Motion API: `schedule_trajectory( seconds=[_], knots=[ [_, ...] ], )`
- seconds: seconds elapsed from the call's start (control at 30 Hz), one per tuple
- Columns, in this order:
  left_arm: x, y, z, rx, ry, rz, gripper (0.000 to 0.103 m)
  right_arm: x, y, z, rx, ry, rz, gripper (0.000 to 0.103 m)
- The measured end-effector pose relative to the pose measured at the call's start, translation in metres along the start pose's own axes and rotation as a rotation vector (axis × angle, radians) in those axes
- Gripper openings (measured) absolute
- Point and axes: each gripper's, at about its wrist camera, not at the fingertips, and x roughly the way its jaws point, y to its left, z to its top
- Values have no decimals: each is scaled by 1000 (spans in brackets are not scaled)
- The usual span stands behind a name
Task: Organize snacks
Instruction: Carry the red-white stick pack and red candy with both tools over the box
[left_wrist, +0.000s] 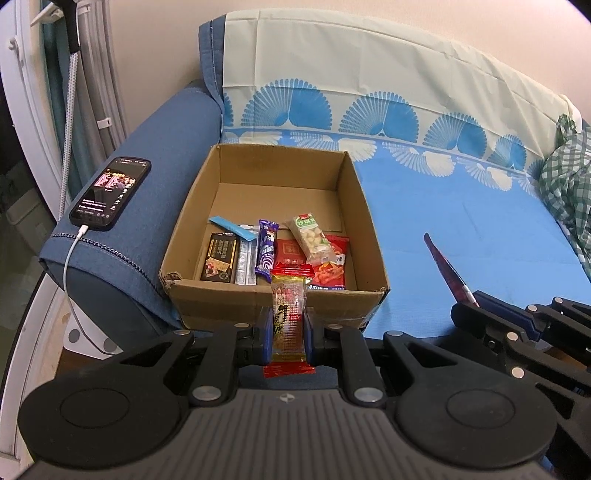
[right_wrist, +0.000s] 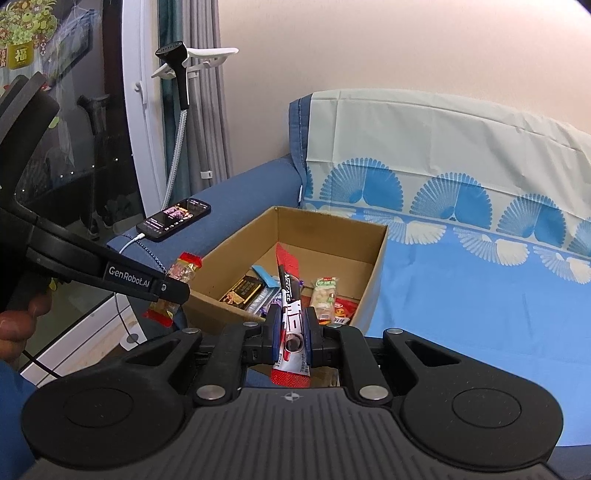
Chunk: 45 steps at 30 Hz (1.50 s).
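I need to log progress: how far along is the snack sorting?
Done: several snacks already lie in the cardboard box. In hand: the left gripper clamps a peanut packet, and the right gripper a red-and-white sachet. Left: dropping both in; no other loose snacks show.

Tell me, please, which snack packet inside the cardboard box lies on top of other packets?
The clear nut packet with the green label: it rests tilted across the red packets, whereas the others lie on the cardboard box floor.

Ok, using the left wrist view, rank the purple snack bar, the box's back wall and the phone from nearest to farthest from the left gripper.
1. purple snack bar, in the box, just ahead of the left gripper.
2. phone, off left on the sofa arm.
3. box's back wall, straight ahead, farthest.
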Motion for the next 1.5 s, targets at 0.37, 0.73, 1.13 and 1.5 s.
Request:
schedule_trajectory(
  seconds=[0.37, 0.73, 1.13, 1.5],
  knots=[
    [17, 8, 10, -15, 24, -1, 18, 18, 0, 3, 10, 49, -5, 12],
    [54, 33, 43, -35, 37, 23, 18, 62, -4, 20, 31, 115, -5, 13],
    [123, 59, 104, -49, 49, 22, 18, 150, -22, 57, 70, 188, -10, 13],
    [200, 78, 122, -28, 121, -9, 18, 230, -36, 72, 110, 255, -27, 13]
  ],
)
